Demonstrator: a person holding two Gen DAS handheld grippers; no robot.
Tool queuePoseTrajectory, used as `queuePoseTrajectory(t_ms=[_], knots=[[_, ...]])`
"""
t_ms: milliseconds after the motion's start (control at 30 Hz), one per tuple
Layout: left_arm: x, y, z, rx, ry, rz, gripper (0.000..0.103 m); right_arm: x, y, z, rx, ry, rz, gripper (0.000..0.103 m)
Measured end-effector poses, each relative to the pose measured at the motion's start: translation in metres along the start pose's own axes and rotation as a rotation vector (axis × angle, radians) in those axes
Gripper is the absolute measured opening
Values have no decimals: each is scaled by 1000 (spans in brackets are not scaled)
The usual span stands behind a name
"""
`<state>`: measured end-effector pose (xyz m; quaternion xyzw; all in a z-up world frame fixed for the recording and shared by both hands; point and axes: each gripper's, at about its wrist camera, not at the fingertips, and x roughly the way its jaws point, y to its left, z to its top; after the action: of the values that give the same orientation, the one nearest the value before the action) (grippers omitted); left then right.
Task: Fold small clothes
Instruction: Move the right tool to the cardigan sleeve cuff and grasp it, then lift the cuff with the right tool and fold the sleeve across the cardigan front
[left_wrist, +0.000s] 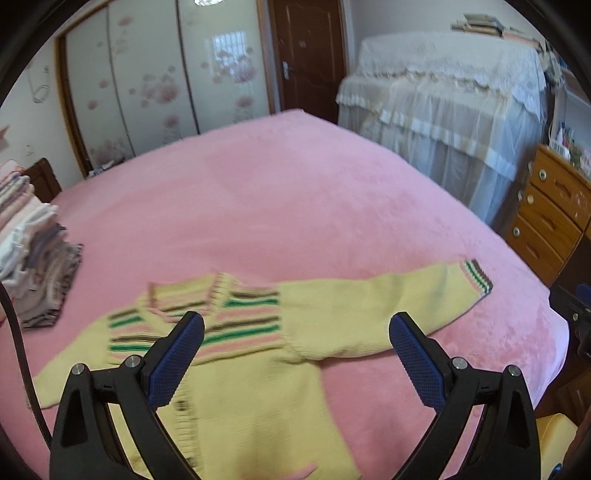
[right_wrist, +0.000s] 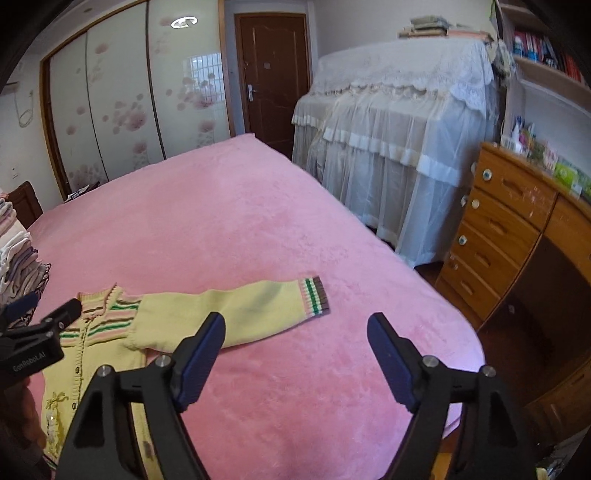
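Note:
A small yellow knitted cardigan (left_wrist: 258, 387) with pink, green and brown stripes lies flat on the pink bed cover (left_wrist: 295, 206), front up, one sleeve (left_wrist: 388, 310) stretched out to the right. My left gripper (left_wrist: 295, 332) hovers open above its chest, nothing between the blue pads. In the right wrist view the cardigan (right_wrist: 110, 332) lies at lower left, its sleeve (right_wrist: 240, 310) ending in a striped cuff (right_wrist: 314, 297). My right gripper (right_wrist: 295, 332) stands open above the bed beside the sleeve, with nothing between its fingers. The left gripper (right_wrist: 40, 325) shows at the left edge.
A stack of folded clothes (left_wrist: 29, 243) sits on the bed's left side. A lace-covered piece of furniture (right_wrist: 399, 147) stands beyond the bed's right edge, and a wooden drawer chest (right_wrist: 498, 229) at the right. Wardrobe doors (right_wrist: 129, 99) and a brown door (right_wrist: 273, 74) are behind.

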<state>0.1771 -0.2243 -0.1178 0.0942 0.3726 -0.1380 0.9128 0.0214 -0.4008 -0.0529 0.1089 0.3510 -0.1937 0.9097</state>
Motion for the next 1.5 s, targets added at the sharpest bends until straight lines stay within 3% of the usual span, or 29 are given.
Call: queuePoseTrajectory(t_ms=[300,633,933,1033,1067,1100,1167,1500], knots=[[67,-46,-22,33,127,-20,100,81,-24,-14,54,159,49,69],[103,-38,-37,-43,238,-29,100,138,-36,-18,143,250,132,68],[129,-33,-33,-111,268,-18,100,169,-35,-8,202,267,191,47],[135,-35,-31,-127,264,-6,100,180,-34,-5,213,276,194,29],[138,-35,-30,-134,265,-2,100,183,-35,-4,217,281,189,17],[140,-35,-29,-141,269,1,100,185,-36,-4,227,287,194,11],[144,-35,-27,-146,272,8,100,183,-39,-4,253,282,210,9],[123,-34,-12,-116,247,13,100,114,-23,20,164,135,264,8]])
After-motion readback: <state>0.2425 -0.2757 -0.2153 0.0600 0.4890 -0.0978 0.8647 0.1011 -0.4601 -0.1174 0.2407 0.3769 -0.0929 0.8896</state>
